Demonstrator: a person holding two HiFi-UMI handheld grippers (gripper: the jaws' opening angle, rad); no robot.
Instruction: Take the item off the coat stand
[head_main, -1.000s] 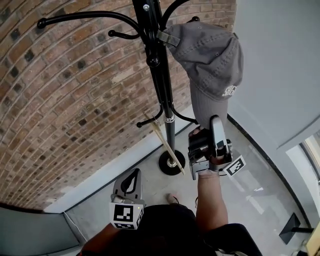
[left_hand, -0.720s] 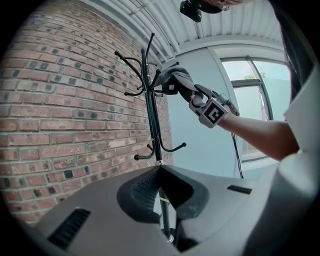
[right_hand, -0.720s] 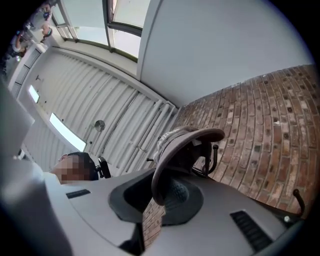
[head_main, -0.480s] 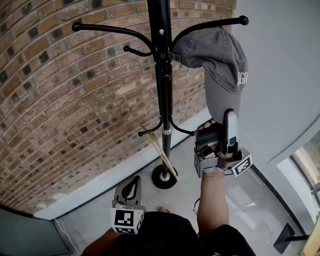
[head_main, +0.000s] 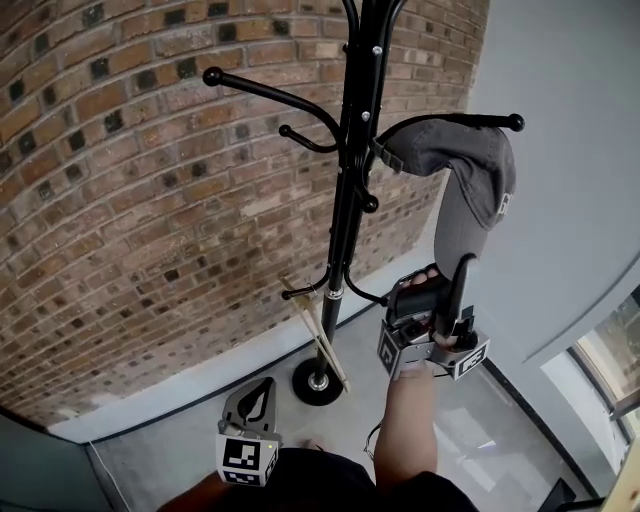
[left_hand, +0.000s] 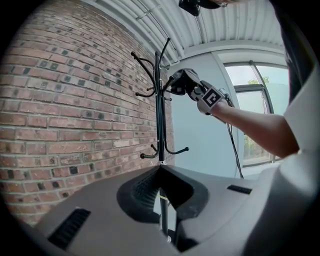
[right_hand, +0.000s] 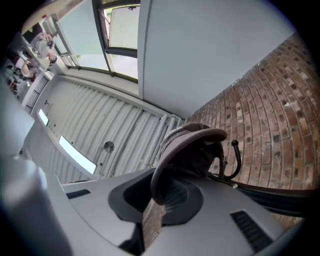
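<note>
High on the black coat stand (head_main: 345, 200), on the upper arm reaching right toward the grey wall (head_main: 570, 150): grey cap (head_main: 470, 165), hung from that arm just short of its ball end, brim hanging straight down. Not yet off the stand.

Just beneath the cap, right tool (head_main: 460, 265), pointed steeply upward on a raised forearm, clamped shut on the lower edge of the brim. Seen along its own jaws: curved brim pinched between the pads, dark hollow of the cap above, one hook of the stand curling beside it.

Low near the bottom of the head view, left tool (head_main: 267, 384), held close to the body, aimed roughly level toward the stand's pole, well apart from cap and stand alike. Jaw tips together, nothing gripped between them; only the distant pole showing through the hollow behind the tips.

Behind the stand, brick wall (head_main: 150, 180). At the lower hooks, pale wooden stick (head_main: 322, 338) leaning slantwise, lower end down by the round base (head_main: 317, 382) on the floor (head_main: 500, 430).
</note>
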